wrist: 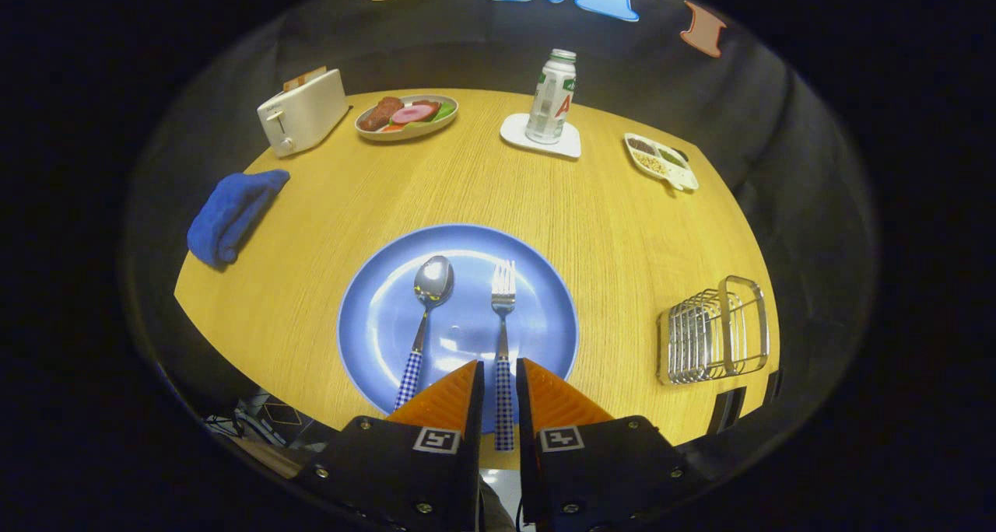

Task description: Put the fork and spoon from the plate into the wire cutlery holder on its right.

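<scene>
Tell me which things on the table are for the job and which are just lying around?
For the job: the fork, its checked handle between the fingers of the gripper; the spoon beside it; the blue plate under both; the wire cutlery holder.

Just lying about: toaster, food plate, bottle on a coaster, divided snack dish, blue cloth.

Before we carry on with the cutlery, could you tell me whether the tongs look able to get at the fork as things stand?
Probably yes. The tongs already straddle the checked handle of the fork on the blue plate, with a fingertip close on either side. Whether both press on it I cannot tell. The spoon lies apart, not in the way.
</scene>
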Motion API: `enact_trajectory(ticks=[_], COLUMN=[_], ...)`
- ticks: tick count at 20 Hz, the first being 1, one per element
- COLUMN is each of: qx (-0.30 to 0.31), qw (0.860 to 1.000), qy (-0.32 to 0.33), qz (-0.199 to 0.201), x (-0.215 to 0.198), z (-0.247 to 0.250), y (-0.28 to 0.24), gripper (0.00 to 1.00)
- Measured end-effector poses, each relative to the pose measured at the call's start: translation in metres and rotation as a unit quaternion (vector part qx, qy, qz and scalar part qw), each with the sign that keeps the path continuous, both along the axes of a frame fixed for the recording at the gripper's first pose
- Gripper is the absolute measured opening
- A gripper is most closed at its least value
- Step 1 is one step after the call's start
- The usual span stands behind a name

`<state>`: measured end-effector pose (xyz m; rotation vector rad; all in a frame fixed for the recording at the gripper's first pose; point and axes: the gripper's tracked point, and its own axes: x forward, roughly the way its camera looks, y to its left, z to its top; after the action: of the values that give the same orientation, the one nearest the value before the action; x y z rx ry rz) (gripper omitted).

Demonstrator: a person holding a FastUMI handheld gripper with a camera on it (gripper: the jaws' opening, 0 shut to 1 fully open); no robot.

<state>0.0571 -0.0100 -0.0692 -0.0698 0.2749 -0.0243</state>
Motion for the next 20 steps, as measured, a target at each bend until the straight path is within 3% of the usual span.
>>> enact_trajectory(ticks=[20], qx=[-0.046], qw=[0.995], qy=[0.088], qz=[-0.025], x=[0.018], z=[-0.039], y=[-0.009], gripper=[0.23])
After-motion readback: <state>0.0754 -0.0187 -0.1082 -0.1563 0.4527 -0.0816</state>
